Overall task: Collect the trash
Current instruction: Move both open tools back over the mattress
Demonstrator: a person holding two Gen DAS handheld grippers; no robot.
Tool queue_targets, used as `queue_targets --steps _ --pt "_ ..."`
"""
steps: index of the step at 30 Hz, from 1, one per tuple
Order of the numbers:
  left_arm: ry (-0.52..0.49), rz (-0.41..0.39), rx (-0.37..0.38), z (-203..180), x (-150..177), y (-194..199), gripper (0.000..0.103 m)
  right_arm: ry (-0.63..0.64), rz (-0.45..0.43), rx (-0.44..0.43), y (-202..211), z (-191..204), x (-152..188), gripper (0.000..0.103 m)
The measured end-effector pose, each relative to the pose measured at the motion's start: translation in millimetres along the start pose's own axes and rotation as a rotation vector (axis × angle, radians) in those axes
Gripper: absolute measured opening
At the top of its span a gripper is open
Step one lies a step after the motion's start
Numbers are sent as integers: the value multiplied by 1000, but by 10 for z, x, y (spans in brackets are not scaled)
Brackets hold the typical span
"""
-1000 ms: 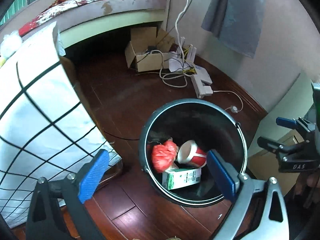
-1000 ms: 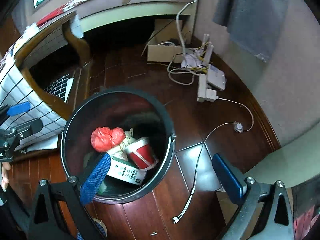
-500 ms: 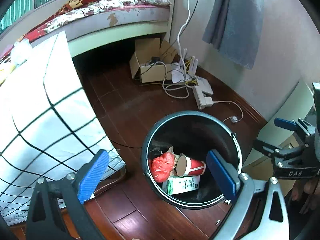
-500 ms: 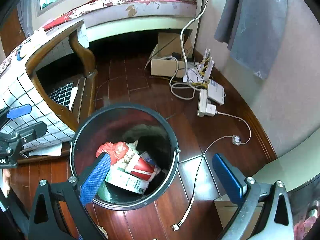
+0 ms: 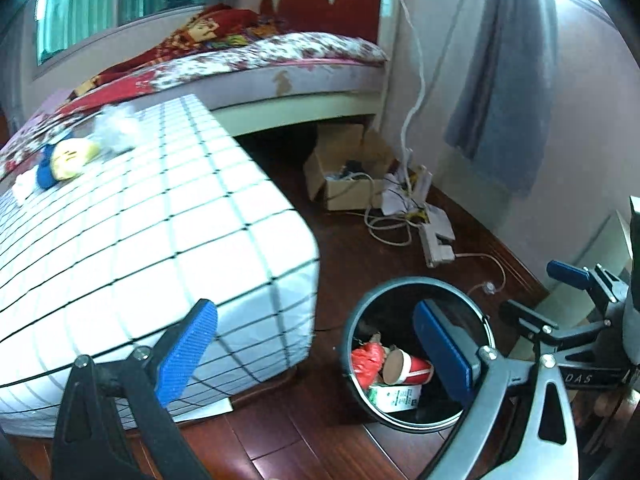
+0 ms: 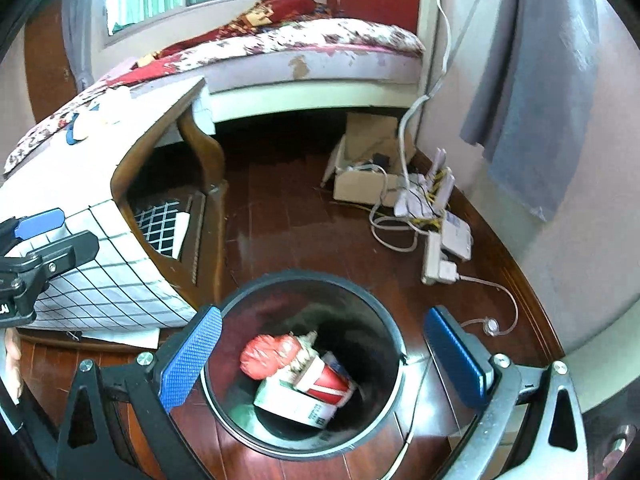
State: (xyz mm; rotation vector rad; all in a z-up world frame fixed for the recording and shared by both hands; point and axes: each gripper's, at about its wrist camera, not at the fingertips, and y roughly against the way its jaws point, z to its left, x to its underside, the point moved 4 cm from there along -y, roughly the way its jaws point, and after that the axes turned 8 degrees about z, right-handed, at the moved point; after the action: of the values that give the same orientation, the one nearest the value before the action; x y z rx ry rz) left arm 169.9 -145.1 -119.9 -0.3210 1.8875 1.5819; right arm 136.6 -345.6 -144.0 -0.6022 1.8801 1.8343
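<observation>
A black round trash bin (image 5: 360,320) (image 6: 256,292) stands on the wooden floor. Inside lie a red crumpled bag (image 5: 366,358) (image 6: 268,356), a red paper cup (image 5: 408,368) (image 6: 326,378) and a white-green carton (image 5: 394,396) (image 6: 296,404). My left gripper (image 5: 316,354) is open and empty, high above the floor to the left of the bin. My right gripper (image 6: 320,356) is open and empty, above the bin. More trash, a yellow item (image 5: 72,158) and crumpled white plastic (image 5: 118,128), lies on the checked table top.
A low table with a white checked cloth (image 5: 140,240) (image 6: 80,184) stands left of the bin. A bed (image 5: 280,64) is behind. A cardboard box (image 5: 344,176), cables and a power strip (image 5: 436,236) lie near the wall. A grey cloth (image 5: 504,80) hangs right.
Both grippers have risen and pulled back from the bin, which now looks smaller and lower. The table top and bed have come into view. Both stay open.
</observation>
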Motion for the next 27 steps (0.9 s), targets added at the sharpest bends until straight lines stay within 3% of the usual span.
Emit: queue_targets --steps 7,11,20,24,27 --pt "60 -36 -50 406 -6 196 99 36 -31 -60 10 400 -189 102" --pt "103 -54 -109 761 -25 321 100 61 -99 -103 141 727 -392 102" --pt "245 -71 -235 1858 -96 548 100 155 -159 -268 150 1677 -1106 102" --pt "284 -80 -276 2307 -255 548 100 252 -120 -245 17 2079 -1487 102" --pt "310 -71 -286 2579 -359 491 99 288 -144 -234 -118 2299 -1770 102"
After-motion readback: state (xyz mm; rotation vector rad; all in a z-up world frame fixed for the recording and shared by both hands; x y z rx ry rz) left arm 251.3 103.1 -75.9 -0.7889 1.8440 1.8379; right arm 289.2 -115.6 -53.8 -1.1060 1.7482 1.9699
